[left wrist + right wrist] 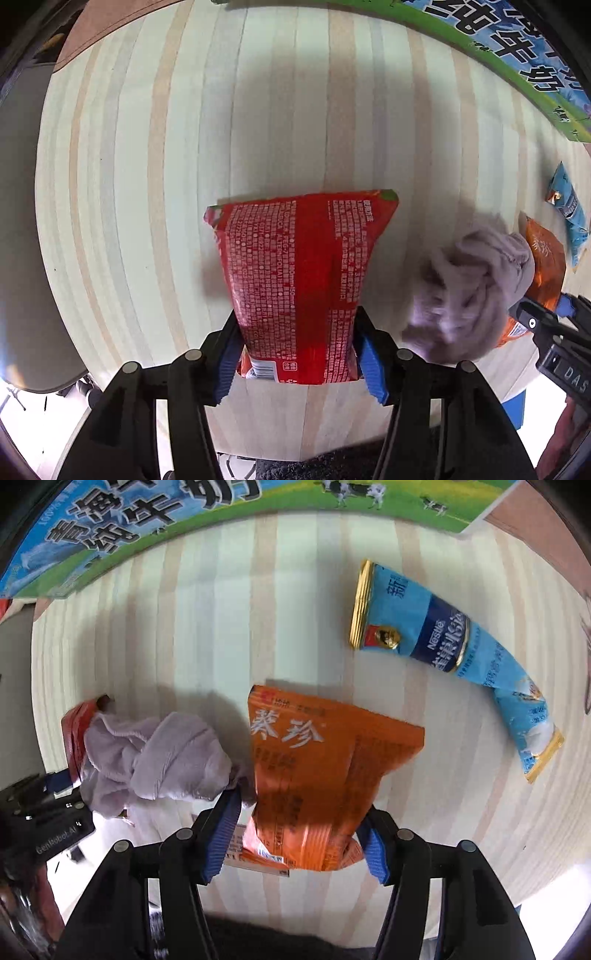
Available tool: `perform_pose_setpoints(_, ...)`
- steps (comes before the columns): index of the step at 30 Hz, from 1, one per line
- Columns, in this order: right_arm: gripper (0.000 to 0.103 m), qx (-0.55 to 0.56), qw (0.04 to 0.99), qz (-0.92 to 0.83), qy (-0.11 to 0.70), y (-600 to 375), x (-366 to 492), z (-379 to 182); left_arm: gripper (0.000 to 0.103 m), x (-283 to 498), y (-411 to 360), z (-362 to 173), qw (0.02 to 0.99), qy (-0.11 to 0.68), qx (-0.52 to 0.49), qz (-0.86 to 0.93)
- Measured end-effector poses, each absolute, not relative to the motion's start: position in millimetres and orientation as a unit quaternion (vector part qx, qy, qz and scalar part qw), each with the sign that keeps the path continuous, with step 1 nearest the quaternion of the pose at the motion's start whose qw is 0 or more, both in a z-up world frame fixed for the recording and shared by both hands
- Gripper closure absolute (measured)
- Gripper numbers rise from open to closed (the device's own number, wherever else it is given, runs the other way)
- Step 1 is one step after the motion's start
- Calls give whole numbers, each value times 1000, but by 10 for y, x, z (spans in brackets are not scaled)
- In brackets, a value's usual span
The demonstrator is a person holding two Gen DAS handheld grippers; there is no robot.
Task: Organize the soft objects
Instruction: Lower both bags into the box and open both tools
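My left gripper is shut on a red soft packet and holds it over the light wooden table. My right gripper is shut on an orange soft packet. A crumpled lilac cloth lies between the two packets; it also shows in the right wrist view, touching the orange packet's left edge. A blue Nestle packet lies flat on the table at the far right. The red packet peeks out behind the cloth there.
A large green and blue milk carton box stands along the table's far edge; it also shows in the left wrist view. A grey chair stands left of the table. The table's near edge runs just below both grippers.
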State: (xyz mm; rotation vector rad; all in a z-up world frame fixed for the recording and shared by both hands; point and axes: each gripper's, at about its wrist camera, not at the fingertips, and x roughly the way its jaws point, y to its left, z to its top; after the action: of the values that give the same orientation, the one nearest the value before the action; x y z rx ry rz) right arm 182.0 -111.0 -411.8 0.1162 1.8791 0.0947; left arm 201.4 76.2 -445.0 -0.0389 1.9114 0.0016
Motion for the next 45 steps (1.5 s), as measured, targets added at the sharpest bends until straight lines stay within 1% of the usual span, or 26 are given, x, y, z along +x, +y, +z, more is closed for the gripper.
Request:
perform_pose_setpoints(1, 49, 51, 583, 48, 809, -1120, 1802, -4122, 50, 1957, 741, -4458, 578, 816, -18, 2)
perform_pose_setpoints(3, 48, 50, 573, 59, 816, -1165, 1702, -4096, 52, 1795, 620, -4512, 577, 816, -26, 4)
perform_pose_setpoints(4, 45, 46, 568, 64, 819, -1186, 1617, -4084, 52, 1745, 613, -4518, 576, 817, -27, 3)
perform_pose_setpoints(5, 38, 44, 564, 65, 822, -1249, 1526, -4064, 52, 1772, 552, -4439, 575, 818, -25, 3)
perform_pose_setpoints(7, 32, 65, 566, 58, 820, -1391, 1426, -4025, 50, 1746, 527, -4423, 583, 812, -18, 2)
perform_pose_setpoints(10, 32, 103, 576, 41, 810, -1524, 1402, -4030, 48, 1696, 438, -4429, 587, 809, -6, 7)
perform_pose_setpoints(12, 33, 111, 582, 26, 805, -1664, 1485, -4027, 50, 1717, 404, -4396, 591, 807, -15, 12)
perform_pose_setpoints(13, 34, 101, 589, 20, 802, -1637, 1495, -4046, 52, 1726, 419, -4387, 590, 807, -20, 15)
perform_pose_setpoints(14, 44, 76, 596, 16, 799, -1598, 1509, -4039, 58, 1725, 422, -4370, 592, 806, -21, 18)
perform_pose_setpoints(15, 57, 37, 606, 13, 794, -1494, 1518, -4019, 60, 1724, 490, -4286, 595, 803, -22, 19)
perform_pose_setpoints(16, 64, 15, 612, 12, 791, -1403, 1464, -4024, 61, 1729, 487, -4215, 601, 799, -20, 21)
perform_pose_setpoints(17, 68, 10, 612, 15, 791, -1388, 1433, -3990, 61, 1708, 486, -4140, 609, 793, -15, 23)
perform_pose_setpoints(20, 70, 53, 603, 30, 796, -1373, 1269, -3854, 61, 1633, 505, -3866, 624, 781, -30, 13)
perform_pose_setpoints(22, 70, 65, 614, 39, 786, -1445, 1238, -3615, 61, 1613, 517, -3625, 634, 772, -45, 3)
perform_pose_setpoints(26, 70, 121, 642, 71, 754, -1529, 1345, -2967, 61, 1753, 487, -2977, 663, 744, -78, -29)
perform_pose_setpoints(29, 70, 138, 664, 101, 728, -1494, 1646, -2506, 61, 2122, 411, -2578, 676, 728, -94, -62)
perform_pose_setpoints(31, 70, 138, 681, 125, 708, -1457, 2009, -2202, 61, 2458, 367, -2400, 680, 723, -92, -74)
perform_pose_setpoints(33, 70, 127, 699, 136, 690, -1411, 2494, -1953, 61, 2898, 334, -2285, 686, 720, -74, -78)
perform_pose_setpoints(35, 70, 102, 715, 132, 679, -1282, 3123, -1880, 61, 3409, 304, -2295, 688, 719, -55, -74)
perform_pose_setpoints(37, 70, 96, 718, 128, 678, -1210, 3560, -1901, 61, 3780, 315, -2409, 680, 728, -58, -66)
perform_pose_setpoints(38, 70, 96, 715, 122, 682, -1155, 3781, -1968, 61, 4050, 316, -2508, 670, 736, -60, -66)
perform_pose_setpoints(42, 70, 82, 705, 107, 697, -979, 4429, -2273, 61, 4657, 332, -2864, 643, 762, -54, -54)
perform_pose_setpoints(45, 70, 87, 685, 97, 716, -824, 4890, -2691, 61, 4912, 284, -3114, 614, 786, -56, -56)
